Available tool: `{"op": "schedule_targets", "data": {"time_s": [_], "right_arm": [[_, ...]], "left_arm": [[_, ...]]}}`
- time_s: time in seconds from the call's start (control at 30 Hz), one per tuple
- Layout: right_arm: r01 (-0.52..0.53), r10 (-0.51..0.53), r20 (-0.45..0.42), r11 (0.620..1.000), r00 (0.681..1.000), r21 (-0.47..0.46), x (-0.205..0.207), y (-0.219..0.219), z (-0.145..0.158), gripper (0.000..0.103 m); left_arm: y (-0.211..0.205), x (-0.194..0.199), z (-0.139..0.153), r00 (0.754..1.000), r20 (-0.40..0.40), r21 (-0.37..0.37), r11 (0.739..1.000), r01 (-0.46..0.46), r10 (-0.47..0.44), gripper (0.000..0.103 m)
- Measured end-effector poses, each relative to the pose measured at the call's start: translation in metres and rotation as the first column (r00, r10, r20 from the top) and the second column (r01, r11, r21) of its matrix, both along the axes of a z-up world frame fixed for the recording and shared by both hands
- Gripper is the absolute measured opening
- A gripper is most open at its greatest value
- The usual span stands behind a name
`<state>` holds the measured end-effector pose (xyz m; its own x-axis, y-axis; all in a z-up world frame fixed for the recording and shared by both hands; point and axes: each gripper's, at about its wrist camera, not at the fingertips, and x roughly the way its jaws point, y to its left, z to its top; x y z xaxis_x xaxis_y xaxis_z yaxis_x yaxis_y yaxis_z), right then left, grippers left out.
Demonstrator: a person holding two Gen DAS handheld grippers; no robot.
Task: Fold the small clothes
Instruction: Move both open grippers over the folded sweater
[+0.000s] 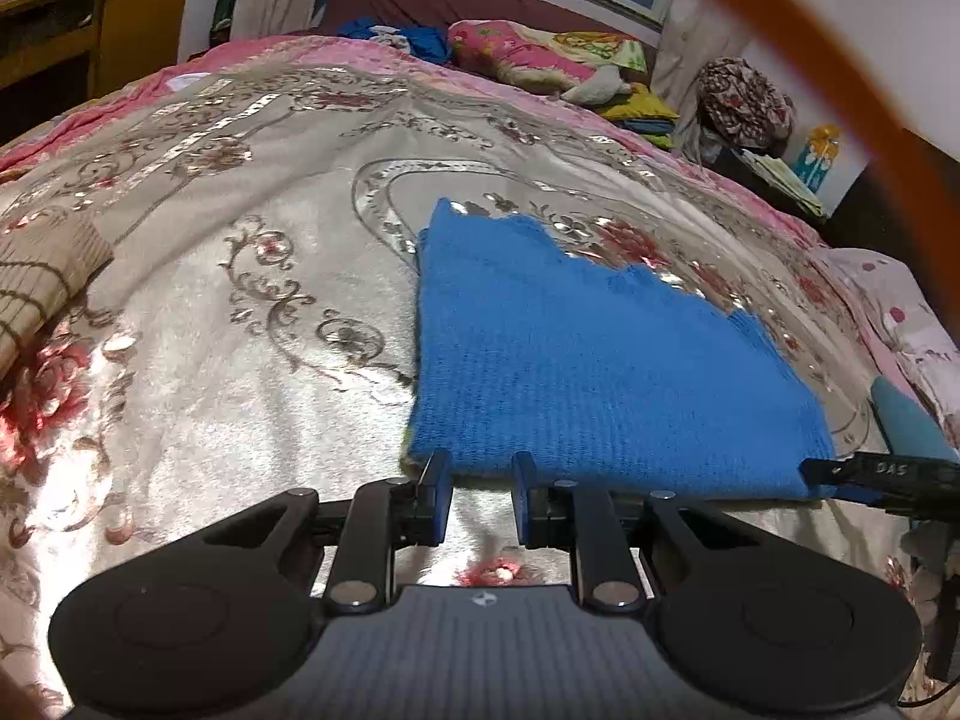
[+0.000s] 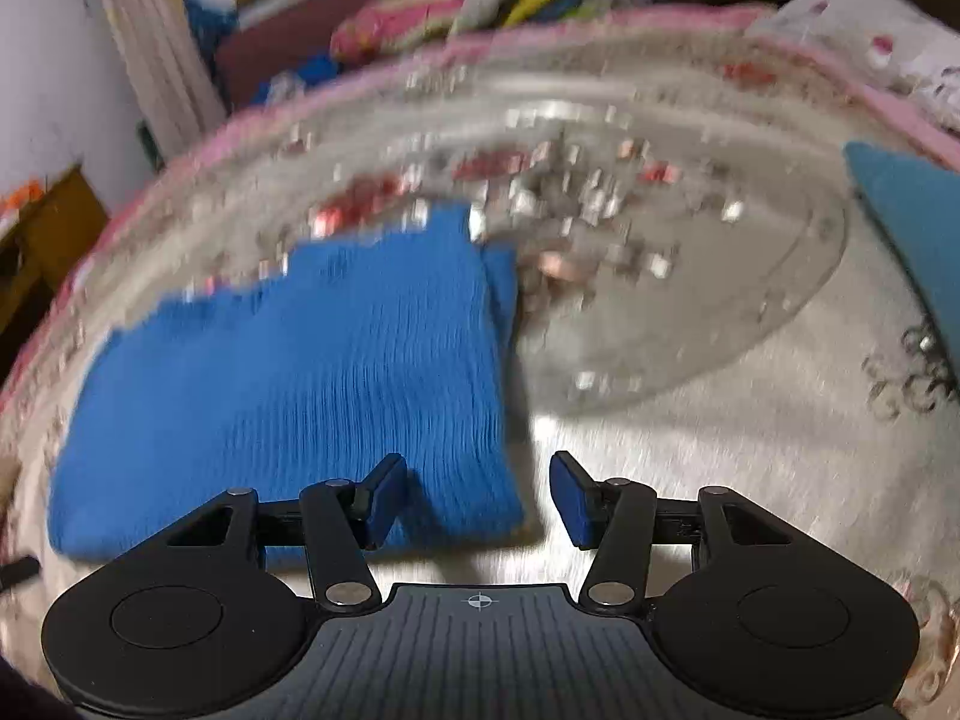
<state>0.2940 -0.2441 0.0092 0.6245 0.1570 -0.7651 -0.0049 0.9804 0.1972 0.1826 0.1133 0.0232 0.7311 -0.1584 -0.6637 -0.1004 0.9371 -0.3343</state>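
Note:
A blue knitted garment (image 1: 576, 360) lies folded flat on the floral bedspread (image 1: 270, 312). My left gripper (image 1: 480, 480) is open with a narrow gap, empty, its fingertips at the garment's near left edge. In the right wrist view the garment (image 2: 300, 384) fills the left half, blurred by motion. My right gripper (image 2: 480, 495) is open wide and empty, its left finger (image 2: 384, 495) over the garment's near right corner, its right finger (image 2: 573, 495) over bare bedspread. The right gripper's tip (image 1: 876, 474) shows at the garment's right corner in the left wrist view.
A beige knitted piece (image 1: 42, 276) lies at the bed's left edge. A teal cloth (image 2: 912, 228) lies at the right. Pillows and piled clothes (image 1: 528, 54) sit at the far end. A wooden cabinet (image 1: 90, 30) stands far left. An orange cable (image 1: 840, 78) crosses the upper right.

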Motion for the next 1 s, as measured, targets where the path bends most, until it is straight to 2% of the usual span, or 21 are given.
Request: {"op": "schedule_targets", "data": {"time_s": [0.2, 0.3, 0.43, 0.57, 0.8, 1.0], "right_arm": [[-0.002, 0.004, 0.032, 0.998, 0.999, -0.065, -0.009, 0.008, 0.010, 0.051], [-0.048, 0.056, 0.065, 0.992, 0.996, -0.118, -0.008, 0.028, 0.025, 0.051], [-0.124, 0.131, 0.061, 0.986, 0.989, -0.113, 0.003, 0.066, 0.036, 0.051], [-0.205, 0.211, 0.057, 0.975, 0.976, -0.089, 0.014, 0.113, 0.039, 0.052], [-0.327, 0.331, 0.040, 0.941, 0.943, -0.083, 0.038, 0.195, 0.040, 0.054], [-0.383, 0.385, 0.010, 0.920, 0.923, -0.086, 0.059, 0.246, 0.041, 0.054]], "left_arm": [[0.010, 0.015, -0.015, 1.000, 0.017, -0.086, 0.996, -0.003, 0.005, 0.026], [0.017, 0.018, -0.025, 0.999, 0.033, -0.139, 0.990, -0.012, 0.017, 0.026], [0.022, 0.018, -0.041, 0.999, 0.039, -0.226, 0.974, -0.013, 0.022, 0.026], [0.022, 0.021, -0.035, 0.998, 0.053, -0.196, 0.980, 0.028, -0.018, 0.026], [0.033, 0.019, -0.039, 0.999, 0.044, -0.252, 0.967, 0.034, -0.024, 0.027], [0.030, 0.018, -0.040, 0.998, 0.042, -0.250, 0.967, 0.052, -0.043, 0.029]]}}
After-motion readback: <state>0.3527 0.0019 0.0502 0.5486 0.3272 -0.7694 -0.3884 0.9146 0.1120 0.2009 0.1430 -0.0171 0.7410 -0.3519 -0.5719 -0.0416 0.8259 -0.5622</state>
